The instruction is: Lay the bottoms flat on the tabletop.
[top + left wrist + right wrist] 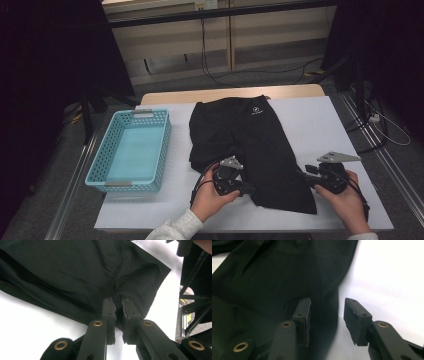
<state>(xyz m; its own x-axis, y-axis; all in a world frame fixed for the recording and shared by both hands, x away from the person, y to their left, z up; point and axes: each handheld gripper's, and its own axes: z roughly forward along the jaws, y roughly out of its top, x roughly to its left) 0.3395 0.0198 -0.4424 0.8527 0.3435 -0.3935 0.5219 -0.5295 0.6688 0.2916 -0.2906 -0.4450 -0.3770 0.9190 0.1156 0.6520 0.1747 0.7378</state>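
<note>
Clearly the black shorts [252,150] are light and floppy: the left hand-held gripper [117,308] pinches their near hem, the right hand-held gripper [327,315] gapes empty at the right edge.

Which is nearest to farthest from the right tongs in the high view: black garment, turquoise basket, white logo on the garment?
1. Black fabric garment: its lower right corner lies just left of the right tongs.
2. Small white logo: on the garment's far end, up the table.
3. Turquoise perforated plastic basket: at the table's left side, beyond the left tongs.
</note>
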